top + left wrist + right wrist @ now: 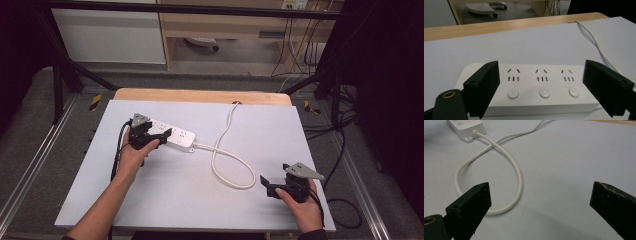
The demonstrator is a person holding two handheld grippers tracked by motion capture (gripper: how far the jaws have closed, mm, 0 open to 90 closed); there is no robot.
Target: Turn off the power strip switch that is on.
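Power strip [541,87] — white, three socket groups in a row, each with a round button below it. It lies flat on the left-centre of the grey worktop [165,200], long axis slanting toward the right. Its white cord [235,172] leaves the right end, crosses itself in one loop mid-worktop, then runs off over the far edge. My left tool [152,134] sits at the strip's left end, jaws spread wide along its length, pads not pressing — released. Right tool [267,186] is also released, holding nothing, near the front right corner, just beside the loop. Bare sheet in front of the strip — near and right edges close to my right hand.
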